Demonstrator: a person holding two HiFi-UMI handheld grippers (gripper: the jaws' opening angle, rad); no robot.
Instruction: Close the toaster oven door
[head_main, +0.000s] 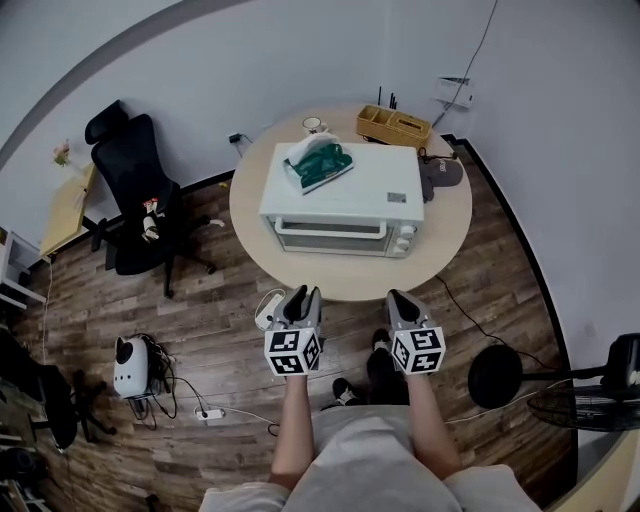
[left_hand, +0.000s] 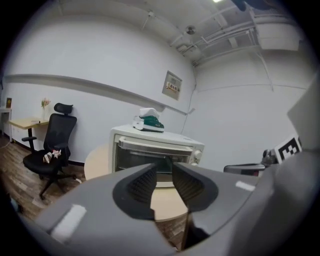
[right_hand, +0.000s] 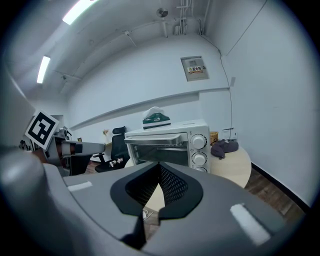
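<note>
We note the toaster oven (head_main: 340, 195) at the middle of the round table (head_main: 452, 235), its door (head_main: 330, 237) upright against the front, apparently shut. In front of the oven, the left gripper (head_main: 300, 294) gapes empty and the right gripper (head_main: 399, 298) is pinched together, empty. Both hang clear, so nothing presses the door.

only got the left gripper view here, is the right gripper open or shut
Observer: Shut. In the right gripper view the right gripper has its jaws together, with nothing between them.
Operator: ok, anything behind the oven that i cant see
Observer: Yes. The head view shows a wooden organiser and a mug near the far edge of the table, behind the toaster oven.
</note>
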